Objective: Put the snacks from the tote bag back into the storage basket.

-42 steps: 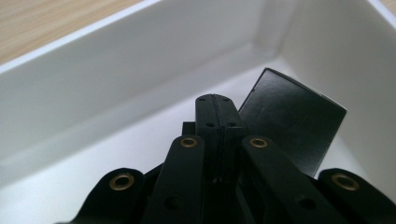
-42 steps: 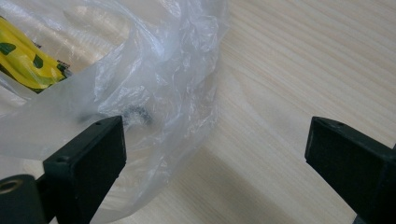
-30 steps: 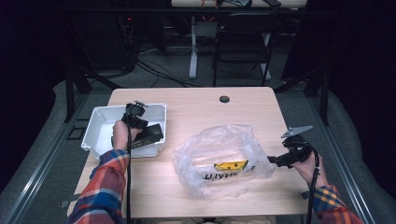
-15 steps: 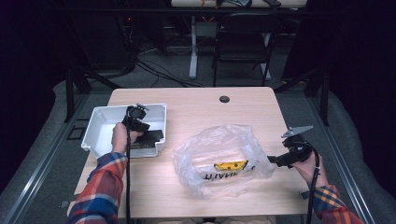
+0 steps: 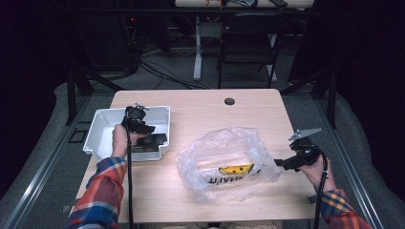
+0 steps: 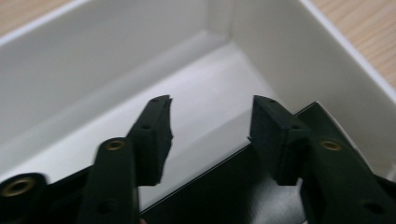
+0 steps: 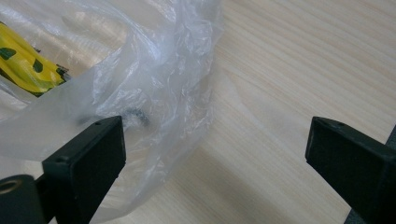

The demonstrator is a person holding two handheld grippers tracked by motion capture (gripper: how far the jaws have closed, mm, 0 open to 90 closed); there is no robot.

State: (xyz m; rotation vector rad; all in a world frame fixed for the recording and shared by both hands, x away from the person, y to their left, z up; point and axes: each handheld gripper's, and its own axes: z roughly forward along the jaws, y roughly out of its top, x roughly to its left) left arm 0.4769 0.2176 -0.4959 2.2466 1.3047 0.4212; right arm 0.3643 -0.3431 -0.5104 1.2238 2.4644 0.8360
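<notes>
High view, left side first: we see the left claw (image 5: 143,130) held over a white bin (image 5: 101,129) at the left of the wooden counter (image 5: 200,107), the hand (image 5: 120,139) behind it and a plaid sleeve (image 5: 98,193) running off the bottom edge. A flat black object (image 5: 154,140) lies in the bin's near right corner, under the claw; what it is we cannot make out from here. The left gripper view looks into that same bin (image 6: 112,56): the claw (image 6: 210,126) has just been opening, its jaws now stand apart with nothing pinched between them, and the black object (image 6: 224,186) sits below them, cut off by the bottom edge and partly covered by the jaws. Whether the right jaw touches the object we cannot tell.

At the centre of the high view a crumpled clear plastic bag (image 5: 224,160) lies on the counter, holding a yellow packet (image 5: 235,169) blurred by the film; dark lettering on the bag reads upside down. A small dark round mark (image 5: 229,101) shows near the counter's far edge.

At the right, the right claw (image 5: 282,162) points at the bag's right edge, just beside it. In the right gripper view the claw (image 7: 215,140) is spread wide; the bag (image 7: 154,84) drapes over its left jaw, unpinched, and the yellow packet (image 7: 25,63) is cut off at the upper left.
</notes>
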